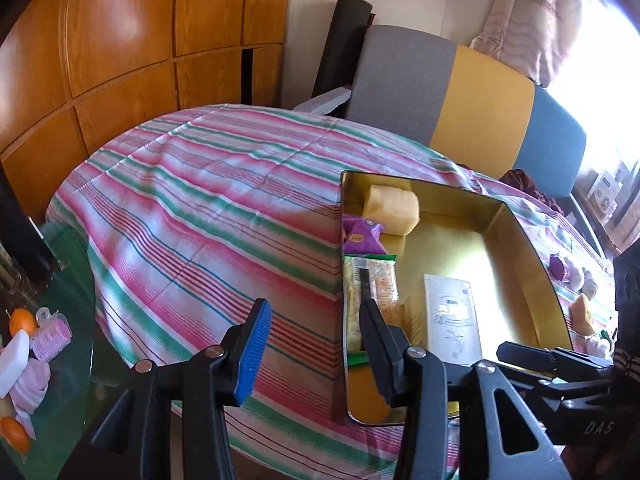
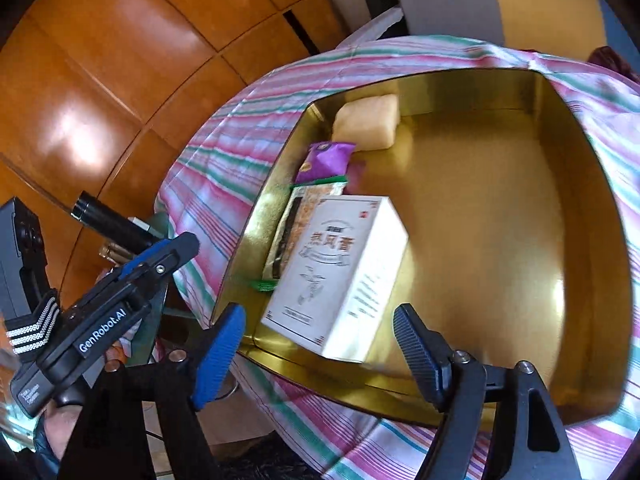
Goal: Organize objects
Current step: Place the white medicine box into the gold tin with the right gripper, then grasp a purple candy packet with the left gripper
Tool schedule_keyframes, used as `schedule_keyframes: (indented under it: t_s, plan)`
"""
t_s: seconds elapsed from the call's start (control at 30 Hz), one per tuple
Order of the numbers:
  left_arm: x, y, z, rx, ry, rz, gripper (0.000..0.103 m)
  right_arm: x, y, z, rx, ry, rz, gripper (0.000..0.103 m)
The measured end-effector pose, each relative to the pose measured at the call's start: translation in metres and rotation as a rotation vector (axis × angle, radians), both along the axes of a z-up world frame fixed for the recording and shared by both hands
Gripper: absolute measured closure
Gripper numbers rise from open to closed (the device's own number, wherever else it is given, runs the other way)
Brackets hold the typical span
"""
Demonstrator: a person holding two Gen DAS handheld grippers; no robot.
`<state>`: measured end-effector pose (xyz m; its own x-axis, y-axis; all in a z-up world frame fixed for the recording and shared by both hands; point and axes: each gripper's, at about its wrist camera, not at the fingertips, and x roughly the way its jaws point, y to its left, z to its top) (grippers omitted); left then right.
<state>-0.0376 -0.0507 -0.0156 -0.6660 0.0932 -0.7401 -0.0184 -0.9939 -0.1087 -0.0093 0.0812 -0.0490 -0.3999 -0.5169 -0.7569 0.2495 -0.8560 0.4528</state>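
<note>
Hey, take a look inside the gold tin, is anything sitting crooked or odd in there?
Yes, the white box looks askew in the gold tin: in the right wrist view it tilts, its far end propped on the snack bar. The purple packet and yellow sponge block lie flat along the same wall.

A shiny gold-coloured metal tin [image 2: 576,184] mirrors its contents in smooth walls. It sits on a matt, creased striped cloth [image 1: 208,200]. The white cardboard box [image 2: 340,276] looks satin-smooth; the purple snack packet [image 2: 326,160] is glossy plastic film. Behind, orange wooden panels [image 1: 120,40] carry a polished sheen.
</note>
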Motion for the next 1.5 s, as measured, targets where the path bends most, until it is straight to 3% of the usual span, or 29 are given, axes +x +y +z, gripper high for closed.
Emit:
schedule_keyframes:
  t_s: [0.47,0.73,1.0,1.3,1.5]
  plan:
    - [0.015,0.031,0.016,-0.016,0.038,-0.084,0.057,0.03,0.053,0.034,0.161,0.16,-0.136,0.017]
    - [0.017,0.05,0.023,-0.03,0.053,-0.132,0.057,0.039,0.104,0.042,0.214,0.18,-0.231,0.015]
    - [0.012,0.08,0.04,-0.053,0.094,-0.214,0.057,0.049,0.203,0.058,0.326,0.188,-0.425,0.015]
    - [0.005,0.145,0.052,-0.083,0.114,-0.361,0.057,0.067,0.352,0.053,0.453,0.147,-0.767,0.014]
    - [0.003,0.194,0.052,-0.078,0.078,-0.466,0.057,0.086,0.412,0.034,0.292,0.07,-0.97,0.014]
